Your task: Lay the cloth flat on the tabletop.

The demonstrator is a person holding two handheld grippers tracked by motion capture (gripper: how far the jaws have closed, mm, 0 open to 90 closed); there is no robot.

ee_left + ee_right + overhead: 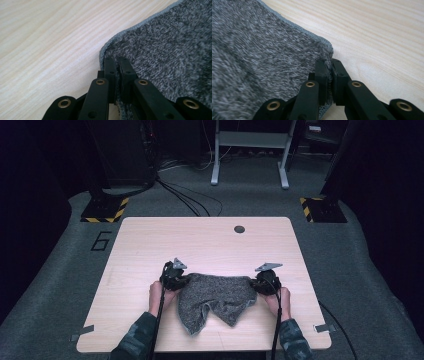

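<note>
Left tongs [116, 65] clamped on one hemmed corner of the grey fleecy cloth [217, 297], right tongs [329, 67] pinched on the opposite corner, cloth lying rumpled on the near half of the tabletop [210, 240] between both. Grasping step apparently done; next probably an even lift or outward pull, keeping both corners level. Underside folds and pinched cloth edges hidden.

Your cloth [217, 296] is mottled grey with a lighter grey hem; the bench [200, 240] is pale wood-grain; your sleeves [137, 340] look camouflage-patterned.
</note>
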